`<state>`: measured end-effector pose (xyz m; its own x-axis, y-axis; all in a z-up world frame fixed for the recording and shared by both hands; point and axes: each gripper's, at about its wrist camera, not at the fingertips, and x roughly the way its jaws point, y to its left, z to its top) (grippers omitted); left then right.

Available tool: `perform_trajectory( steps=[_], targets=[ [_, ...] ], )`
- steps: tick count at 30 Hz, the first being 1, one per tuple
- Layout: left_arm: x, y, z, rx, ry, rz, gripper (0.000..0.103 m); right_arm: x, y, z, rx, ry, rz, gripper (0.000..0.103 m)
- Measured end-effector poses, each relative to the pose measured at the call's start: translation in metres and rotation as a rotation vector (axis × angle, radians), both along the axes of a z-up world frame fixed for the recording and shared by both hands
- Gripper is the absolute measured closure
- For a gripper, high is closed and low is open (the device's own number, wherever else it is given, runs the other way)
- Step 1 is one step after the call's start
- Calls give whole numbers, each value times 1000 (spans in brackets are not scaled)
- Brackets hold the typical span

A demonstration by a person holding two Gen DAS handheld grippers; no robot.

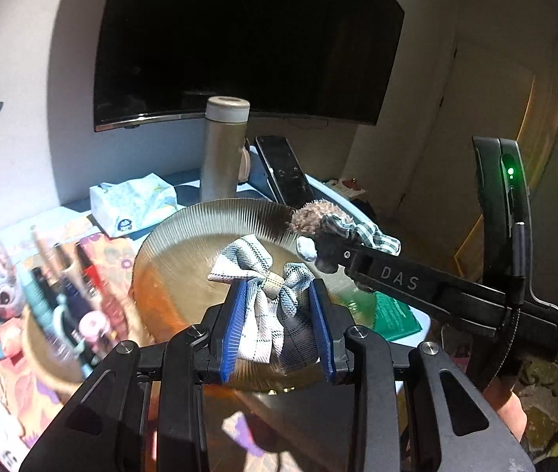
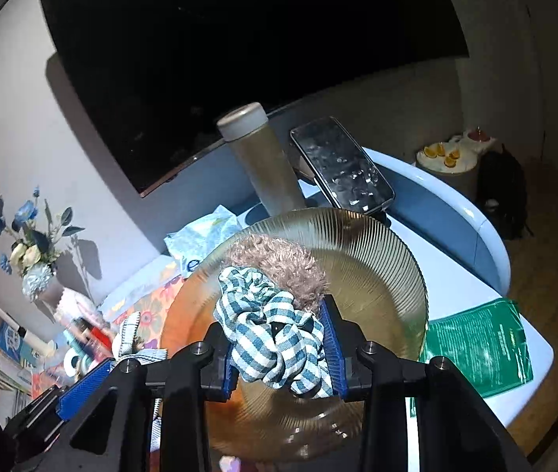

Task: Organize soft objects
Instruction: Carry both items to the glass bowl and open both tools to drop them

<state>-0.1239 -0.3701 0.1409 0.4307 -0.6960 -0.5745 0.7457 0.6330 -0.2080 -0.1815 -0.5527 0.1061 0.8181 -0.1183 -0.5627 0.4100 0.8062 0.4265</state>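
My left gripper (image 1: 277,291) is shut on a grey-and-white plaid fabric bow (image 1: 263,314), which hangs between its blue pads above a ribbed amber glass plate (image 1: 184,228). My right gripper (image 2: 275,322) is shut on a green-and-white checked scrunchie (image 2: 267,338), with a fuzzy brown scrunchie (image 2: 279,259) bunched against it at the fingertips. Both hang over the same plate (image 2: 389,259). In the left wrist view the right gripper (image 1: 326,255) reaches in from the right, with the checked scrunchie (image 1: 377,236) and the fuzzy one (image 1: 314,216) at its tip. In the right wrist view the left gripper (image 2: 121,350) and its bow (image 2: 129,330) show at lower left.
Behind the plate stand a tall grey flask (image 1: 223,149) and a propped phone (image 1: 282,173), under a dark wall screen (image 1: 247,39). A tissue pack (image 1: 133,204) and a cup of pens (image 1: 66,295) lie to the left. A green packet (image 2: 479,346) lies to the right, near the table's edge.
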Motion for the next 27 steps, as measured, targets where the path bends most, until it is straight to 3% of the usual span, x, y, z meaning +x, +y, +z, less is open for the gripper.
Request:
perform_trajectory(
  steps=[3,6,8,11,16,27],
  targets=[
    [5,-9,-4,26,-17,12,71,12,-5,-4,7,20,6,64],
    [11,-14,-9,67,-33,55,62,20,-11,-10,27,44,15,38],
    [14,-16,-14,94,-27,63,58,18,-14,-12,35,38,9,37],
    [14,-16,-15,100,-26,69,37,13,-17,-12,38,46,4,37],
    [-5,-15,-4,101,-91,49,36,-7,-15,-2,38,30,-19,37],
    [-51,41,20,59,-109,84,36,-61,41,53,-84,-32,-50,37]
  ],
)
